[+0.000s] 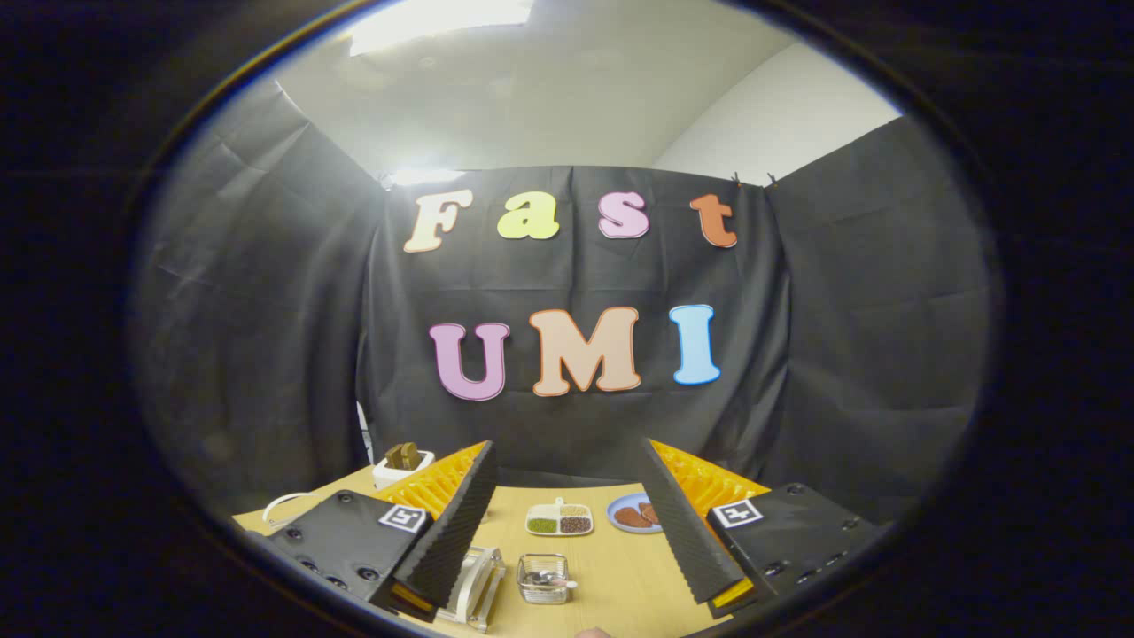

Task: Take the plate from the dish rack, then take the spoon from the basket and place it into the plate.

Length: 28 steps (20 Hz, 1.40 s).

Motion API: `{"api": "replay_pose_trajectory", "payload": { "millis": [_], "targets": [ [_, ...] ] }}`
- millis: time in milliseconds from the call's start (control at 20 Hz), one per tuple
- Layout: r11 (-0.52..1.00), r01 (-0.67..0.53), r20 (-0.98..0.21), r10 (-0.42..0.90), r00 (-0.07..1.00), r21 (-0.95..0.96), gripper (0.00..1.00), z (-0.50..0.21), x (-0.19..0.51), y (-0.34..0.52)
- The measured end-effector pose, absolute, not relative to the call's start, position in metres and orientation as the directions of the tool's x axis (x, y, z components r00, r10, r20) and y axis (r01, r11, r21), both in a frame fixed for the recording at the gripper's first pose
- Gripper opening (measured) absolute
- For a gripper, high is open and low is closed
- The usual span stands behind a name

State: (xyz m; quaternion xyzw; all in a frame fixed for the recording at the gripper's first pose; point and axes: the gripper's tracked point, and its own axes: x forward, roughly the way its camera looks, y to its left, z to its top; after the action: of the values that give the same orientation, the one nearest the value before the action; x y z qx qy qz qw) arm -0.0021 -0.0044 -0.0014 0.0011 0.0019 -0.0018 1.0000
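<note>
Clear plastic dish rack (478, 580): sits on the tabletop just behind the left finger's tip, partly hidden by it; whether it holds the plate cannot be told.
Small wire-mesh basket (543, 578): stands between the two fingers, just beside the rack, with a pale spoon (547, 580) lying inside.
Hand-held gripper (567, 540): fingers spread wide, nothing between them, raised above the table.
White divided tray (559, 519): beyond the basket, its compartments filled with green, tan and dark grains.
Round blue plate (633, 513): just beside the tray, carrying brown pieces, partly behind the right finger.
White square dish (403, 464): at the far left, holding a brown item.
Light wooden table (620, 576): carries everything.
</note>
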Motion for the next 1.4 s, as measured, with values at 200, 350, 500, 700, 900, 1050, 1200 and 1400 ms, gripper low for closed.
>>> {"api": "replay_pose_trajectory", "payload": {
  "millis": [200, 350, 500, 700, 900, 1050, 1200, 1400],
  "targets": [
    [1.0, 0.0, -0.006, 0.0, 1.0, 0.0, 1.0, -0.001, -0.001, -0.004],
    [1.0, -0.001, -0.007, 0.001, 1.0, -0.009, 1.0, -0.002, 0.0, -0.005],
    [1.0, -0.001, -0.001, 0.001, 1.0, -0.012, 1.0, 0.002, 0.002, -0.005],
    [1.0, 0.001, -0.006, -0.001, 1.0, -0.01, 1.0, 0.0, 0.0, -0.01],
    [1.0, 0.007, -0.017, -0.007, 1.0, -0.011, 1.0, -0.005, 0.0, -0.013],
    [1.0, 0.006, -0.026, -0.007, 1.0, -0.012, 1.0, -0.009, 0.0, -0.012],
    [1.0, 0.01, -0.027, -0.011, 1.0, -0.018, 1.0, -0.011, 0.001, -0.006],
    [0.999, 0.015, -0.03, -0.016, 0.999, -0.041, 1.0, -0.016, 0.001, 0.014]
  ]
}}
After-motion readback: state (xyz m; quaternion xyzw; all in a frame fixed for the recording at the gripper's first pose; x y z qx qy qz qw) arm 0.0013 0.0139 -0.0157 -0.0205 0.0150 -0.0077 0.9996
